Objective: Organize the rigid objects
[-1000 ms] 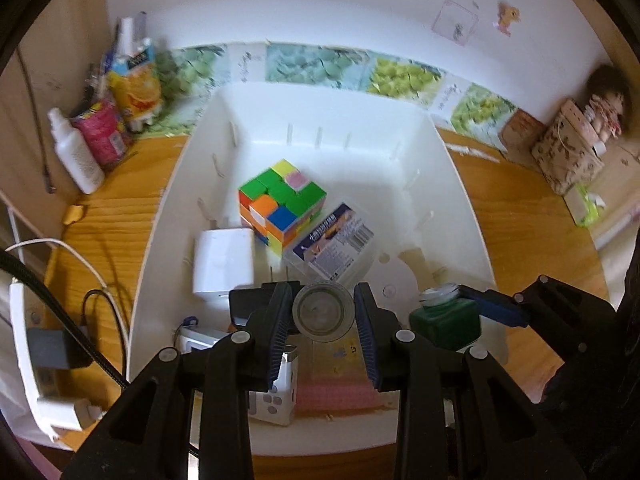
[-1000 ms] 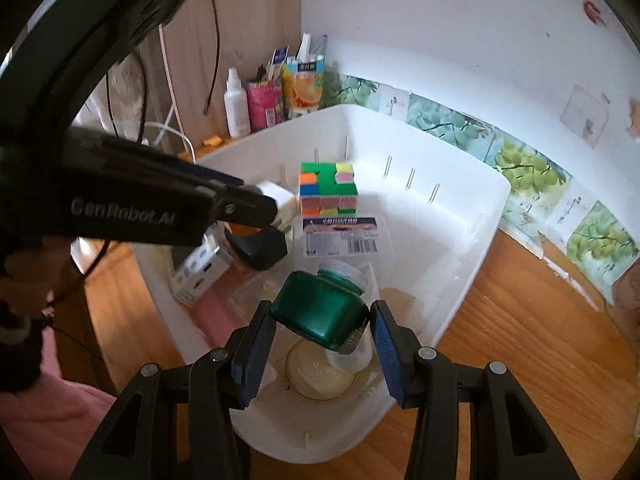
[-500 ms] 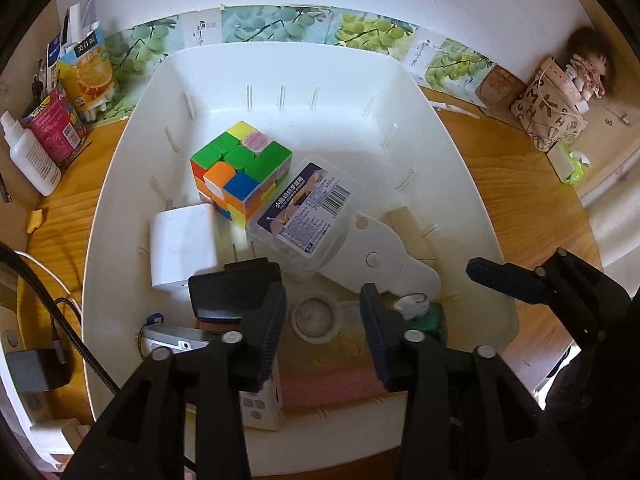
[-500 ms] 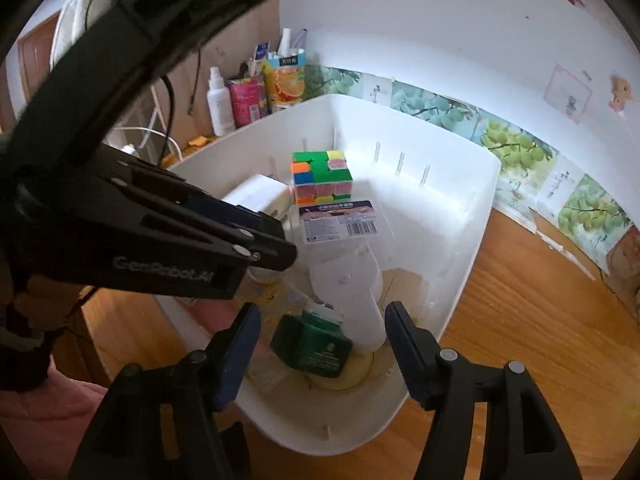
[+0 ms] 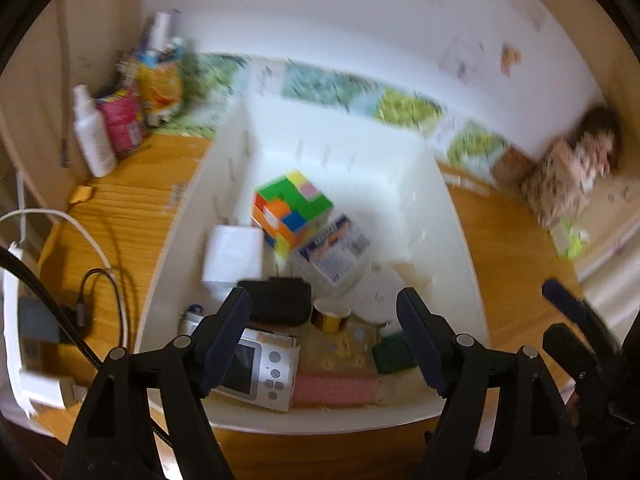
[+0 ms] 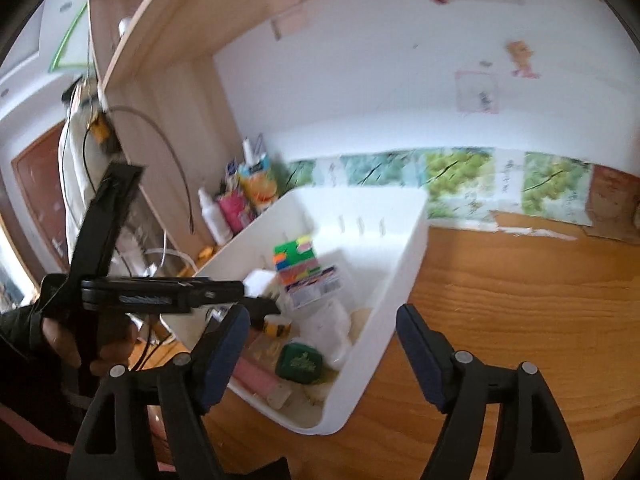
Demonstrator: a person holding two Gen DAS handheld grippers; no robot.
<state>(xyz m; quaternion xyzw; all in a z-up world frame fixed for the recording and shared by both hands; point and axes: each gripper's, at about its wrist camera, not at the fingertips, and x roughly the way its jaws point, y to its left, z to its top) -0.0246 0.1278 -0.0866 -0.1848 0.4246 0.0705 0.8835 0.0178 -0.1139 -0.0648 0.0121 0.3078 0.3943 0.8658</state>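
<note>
The white bin (image 5: 460, 236) fills the middle of the left wrist view; inside it lie a colour cube (image 5: 292, 208), a labelled clear box (image 5: 336, 248), a white block (image 5: 232, 260), a gold-banded roll (image 5: 332, 314), and a green bottle (image 5: 394, 352) partly hidden behind a finger at lower right; motion blur makes the label unreadable. The left gripper (image 5: 324, 344) is opening, nothing between its jaws; the right gripper (image 6: 320, 356), low in its view, is opening too, empty, above the bin's near rim and the wooden surface (image 6: 520, 292). A white camera-like device (image 5: 264, 368) is half covered by the lower-left finger.
</note>
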